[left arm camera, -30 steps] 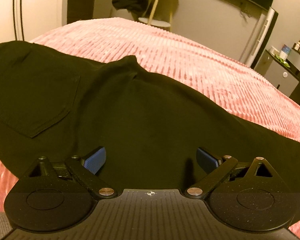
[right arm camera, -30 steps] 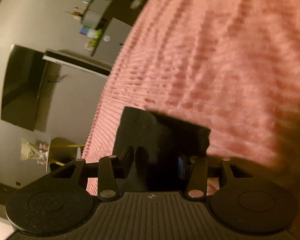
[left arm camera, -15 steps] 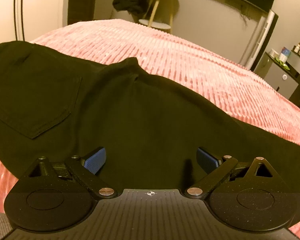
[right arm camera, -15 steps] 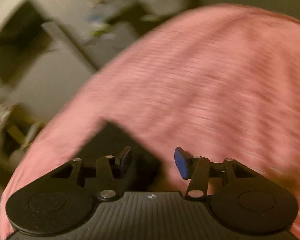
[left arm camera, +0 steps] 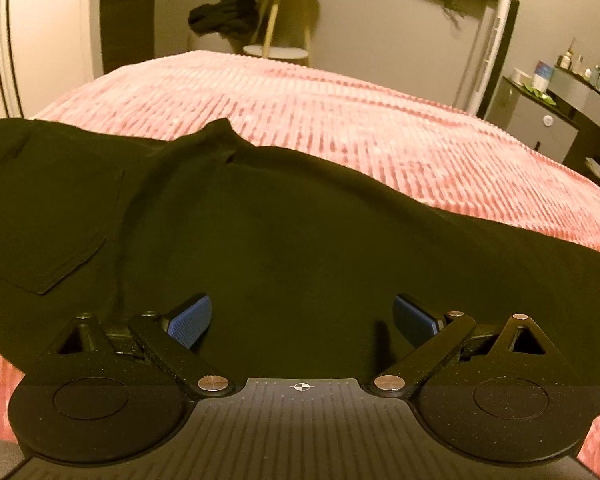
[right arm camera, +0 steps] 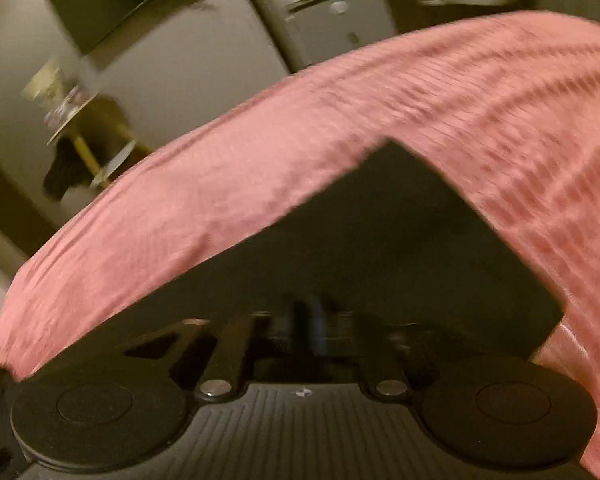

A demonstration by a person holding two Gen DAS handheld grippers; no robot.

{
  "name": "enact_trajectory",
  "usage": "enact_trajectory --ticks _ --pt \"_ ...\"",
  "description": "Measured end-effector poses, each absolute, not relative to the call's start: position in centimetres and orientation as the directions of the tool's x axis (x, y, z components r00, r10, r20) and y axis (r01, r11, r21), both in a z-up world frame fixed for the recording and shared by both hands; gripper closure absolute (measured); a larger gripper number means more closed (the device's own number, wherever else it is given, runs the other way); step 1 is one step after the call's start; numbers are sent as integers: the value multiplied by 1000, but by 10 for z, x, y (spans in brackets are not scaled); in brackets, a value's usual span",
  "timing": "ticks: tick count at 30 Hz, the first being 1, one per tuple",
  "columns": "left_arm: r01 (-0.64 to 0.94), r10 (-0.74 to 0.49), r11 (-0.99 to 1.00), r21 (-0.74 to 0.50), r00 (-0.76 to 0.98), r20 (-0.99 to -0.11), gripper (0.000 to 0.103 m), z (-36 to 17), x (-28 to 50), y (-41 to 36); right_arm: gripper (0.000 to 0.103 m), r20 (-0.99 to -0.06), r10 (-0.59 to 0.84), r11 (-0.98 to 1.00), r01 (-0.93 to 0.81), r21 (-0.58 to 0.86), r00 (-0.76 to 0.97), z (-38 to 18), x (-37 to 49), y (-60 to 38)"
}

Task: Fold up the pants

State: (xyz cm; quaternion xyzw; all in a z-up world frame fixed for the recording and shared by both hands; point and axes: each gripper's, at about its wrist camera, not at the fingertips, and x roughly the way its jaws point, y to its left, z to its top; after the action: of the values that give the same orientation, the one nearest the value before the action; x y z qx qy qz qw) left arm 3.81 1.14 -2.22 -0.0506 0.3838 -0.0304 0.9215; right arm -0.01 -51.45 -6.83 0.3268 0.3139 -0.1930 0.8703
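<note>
Black cotton-looking pants (left arm camera: 260, 248) lie flat on the pink ribbed bedspread (left arm camera: 340, 120), seat and back pocket (left arm camera: 48, 232) toward the left of the left wrist view, legs running off to the right of the pocket. Left gripper (left arm camera: 302, 318) hovers over the thigh area just right of the pocket, blue pads wide apart, nothing between them, cloth under them only. Right wrist view is motion-blurred: right gripper (right arm camera: 312, 328) has just been closing and now shows its fingers drawn together in the middle over the leg hem end (right arm camera: 400, 240), far from the pocket. Whether any fabric is pinched between the pads I cannot tell; too dark and smeared.

Step in hand, as I judge it: take the hem end and carry it toward the pocket end. To do it well:
- confirm the right pads hold both leg layers, not just the top one
- left gripper should pin or pinch the cloth near the pocket so the pants don't slide on the bedspread
- lift low, lay the hem square with the waist edge beyond the pocket
- smooth the ridge (left arm camera: 224, 136) above the pocket first, or it gets folded in.
</note>
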Motion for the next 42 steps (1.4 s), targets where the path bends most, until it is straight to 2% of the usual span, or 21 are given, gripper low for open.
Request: enact_trajectory --ticks 3,6,8,12,13,14,16,19,21,22,24,25,27,30,32,34,37,40,42 --pt "13 -87 994 -110 704 -705 3 -24 39 13 103 -584 -96 518 541 662 806 -87 -17 -552" --pt "7 -93 992 -124 704 -704 3 -25 41 13 103 -568 -187 370 593 715 801 -78 -39 -565" --pt "13 -104 991 -134 706 -701 3 -24 42 12 94 -567 -168 383 584 716 806 -69 -50 -558" --pt "61 -161 984 -167 706 -690 2 -23 41 6 87 -524 -17 445 476 759 851 -67 -75 -537" --pt "74 -177 982 -176 703 -689 2 -23 41 3 85 -538 2 448 480 754 843 -70 -79 -533" --pt "84 -187 980 -180 697 -692 2 -24 41 0 88 -576 -10 456 516 725 818 -75 -80 -532" --pt "94 -191 980 -175 688 -700 2 -26 42 -4 103 -614 -59 404 581 706 787 -86 -84 -540" --pt "92 -167 985 -145 698 -696 2 -24 41 -4 103 -650 -134 383 644 662 748 -79 -79 -535" --pt "44 -115 992 -120 717 -687 2 -22 44 1 93 -666 -161 448 655 608 728 -62 -66 -520" --pt "19 -95 993 -118 723 -684 2 -21 48 5 90 -641 -143 491 617 616 754 -51 -55 -510" --pt "-37 -64 990 -135 733 -677 2 -19 57 12 87 -581 -65 538 518 665 812 -37 -33 -494" --pt "-50 -60 988 -144 739 -671 2 -17 62 13 82 -551 -6 568 456 685 835 -31 -19 -480" --pt "-45 -61 989 -142 744 -665 2 -16 73 10 77 -546 81 622 386 681 834 -27 10 -449" --pt "2 -50 997 -71 741 -669 2 -19 89 -4 77 -610 200 721 306 621 767 -36 60 -384" --pt "13 -13 1000 -5 743 -669 2 -26 98 -14 77 -642 219 809 232 541 735 -37 78 -343" --pt "0 -3 1000 -5 752 -659 2 -31 104 -17 77 -643 198 894 132 428 740 -36 92 -302" --pt "23 -60 998 -65 765 -641 2 -33 108 -23 77 -639 114 967 63 248 760 -43 104 -255" --pt "48 -45 999 -12 772 -634 0 -44 115 -30 77 -642 67 977 82 199 763 -58 109 -230" --pt "45 -60 998 -40 775 -630 0 -56 119 -23 77 -640 32 989 69 132 768 -58 115 -225"
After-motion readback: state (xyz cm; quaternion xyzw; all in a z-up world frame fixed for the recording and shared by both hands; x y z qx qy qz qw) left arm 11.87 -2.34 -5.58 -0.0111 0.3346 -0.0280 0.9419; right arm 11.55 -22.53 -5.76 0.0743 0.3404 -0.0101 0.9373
